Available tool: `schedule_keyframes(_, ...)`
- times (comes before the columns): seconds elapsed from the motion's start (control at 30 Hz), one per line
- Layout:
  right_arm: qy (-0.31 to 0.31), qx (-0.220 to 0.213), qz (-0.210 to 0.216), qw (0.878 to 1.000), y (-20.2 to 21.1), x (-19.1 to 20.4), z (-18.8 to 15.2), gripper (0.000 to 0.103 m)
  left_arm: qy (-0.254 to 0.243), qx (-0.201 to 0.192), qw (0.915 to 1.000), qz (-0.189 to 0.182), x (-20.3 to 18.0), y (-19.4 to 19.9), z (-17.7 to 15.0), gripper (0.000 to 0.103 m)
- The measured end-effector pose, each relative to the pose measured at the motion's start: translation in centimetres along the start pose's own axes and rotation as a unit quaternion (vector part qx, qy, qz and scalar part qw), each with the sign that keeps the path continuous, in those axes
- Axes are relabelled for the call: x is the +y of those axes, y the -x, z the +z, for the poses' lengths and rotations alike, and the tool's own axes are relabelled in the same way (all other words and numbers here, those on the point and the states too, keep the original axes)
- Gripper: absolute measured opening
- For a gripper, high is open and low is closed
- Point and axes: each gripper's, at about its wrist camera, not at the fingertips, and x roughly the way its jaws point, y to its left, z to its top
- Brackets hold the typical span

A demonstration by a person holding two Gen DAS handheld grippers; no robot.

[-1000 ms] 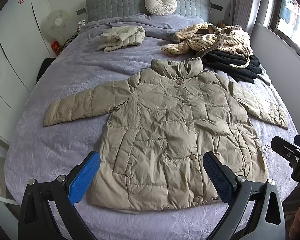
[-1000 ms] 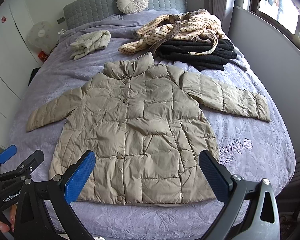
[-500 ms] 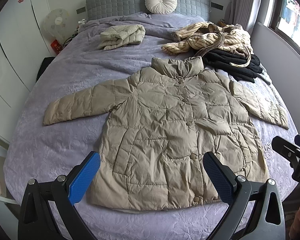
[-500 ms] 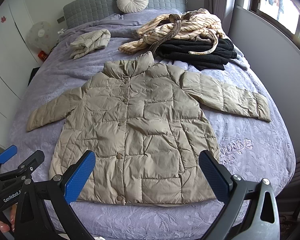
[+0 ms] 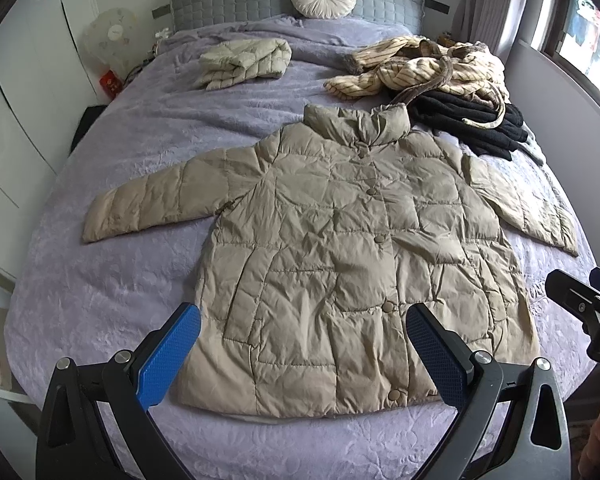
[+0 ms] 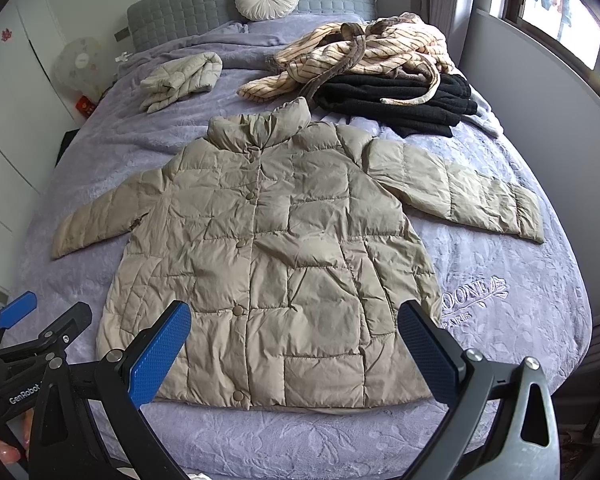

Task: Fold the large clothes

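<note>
While both grippers hang above the near edge of the bed point(image 5: 100, 312), the coat point(image 5: 352, 264) lies flat ahead of them, buttoned, collar away, sleeves spread to either side. The left gripper point(image 5: 303, 354) has its fingers spread wide, its blue pads framing the coat's hem without touching it. The right gripper point(image 6: 294, 350) is likewise spread and holds nothing, its pads over the hem. Beyond the collar lie a folded jacket point(image 5: 244, 62), a striped robe point(image 5: 424, 68) and black clothes point(image 5: 468, 120).
</note>
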Motion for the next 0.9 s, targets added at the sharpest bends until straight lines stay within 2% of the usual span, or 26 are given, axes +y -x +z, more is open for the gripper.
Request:
schedule_keyframes(0.13,0.003,0.012,0.008,1.000,-0.8,0.7,-0.3,0.103,0.007,0.019,0.9995,-0.023,0.8,-0.8,-0.9,0.103)
schedule_keyframes(0.23,0.009,0.026,0.017,0.999,-1.9,1.5,0.0,0.103,0.015,0.033,0.9988,-0.032,1.8,-1.6,-0.3,0.103)
schedule_keyframes(0.33,0.020,0.057,0.045,0.997,-3.7,3.0,-0.1,0.103,0.037,0.047,0.9973,-0.042,3.7,-2.9,-0.1,0.103)
schedule_keyframes(0.5,0.033,0.122,0.078,0.989,-7.7,6.1,-0.6,0.103,0.093,0.066,0.9925,-0.044,8.7,-6.6,0.6,0.103)
schedule_keyframes(0.67,0.047,0.146,0.074,0.985,-12.1,9.2,-0.3,0.103,0.137,0.050,0.9890,-0.023,15.6,-11.6,1.8,0.103)
schedule_keyframes(0.77,0.056,0.157,0.069,0.984,-15.6,11.1,0.6,0.103,0.184,0.040,0.9818,-0.026,21.0,-15.7,2.9,0.103)
schedule_keyframes(0.9,0.072,0.149,0.075,0.983,-19.5,14.1,2.2,0.103,0.270,0.009,0.9613,-0.052,28.9,-21.0,4.4,0.103)
